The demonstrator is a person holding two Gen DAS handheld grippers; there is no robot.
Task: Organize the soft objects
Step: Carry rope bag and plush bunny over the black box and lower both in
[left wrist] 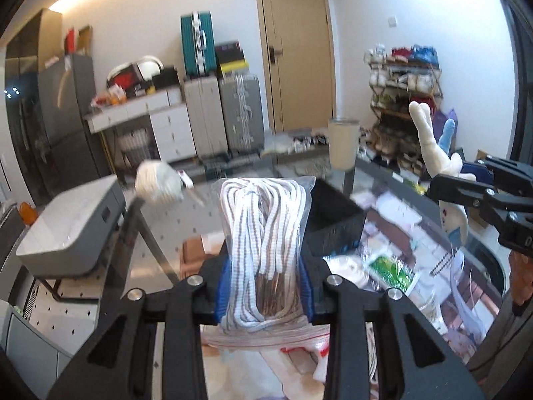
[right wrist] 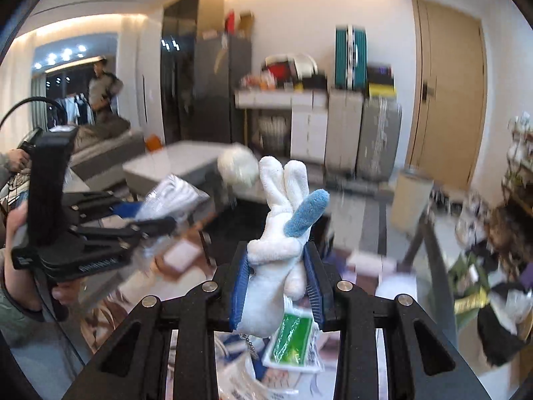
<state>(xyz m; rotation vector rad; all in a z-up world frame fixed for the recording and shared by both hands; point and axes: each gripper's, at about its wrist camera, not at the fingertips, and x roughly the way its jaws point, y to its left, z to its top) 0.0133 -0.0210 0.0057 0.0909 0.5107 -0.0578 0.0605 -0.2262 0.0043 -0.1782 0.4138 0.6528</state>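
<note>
**Left wrist view: a bag of rope and a toy bunny, both held up**

Left wrist view shows the bag of rope (left wrist: 265, 250) right in the middle. It is a clear plastic bag with white and brown rope coiled inside. The left gripper (left wrist: 265, 295) is pinching the bag, with one blue pad on each side. The bag stands up tall between the pads and hangs free above the glass table (left wrist: 416, 206). I think it is held by its low end so it does not flop over.

The toy bunny (right wrist: 279, 250) is in the right gripper (right wrist: 278, 291). It is white and soft with one blue ear. The blue pads squeeze its middle, and its ears stick up. It is up in the air too.

Just past the bag of rope sits a black bin (left wrist: 334, 223) on the table. I guess the soft things may go in there, but I cannot be sure.

Both grippers point a bit down, toward the far side of the table. The left one is on the left, the other on the right, near each other but apart. A hand (right wrist: 16, 213) wraps the handle of the left gripper.

Far away stand a wooden door (left wrist: 294, 53) and some suitcases (left wrist: 221, 116).
</note>
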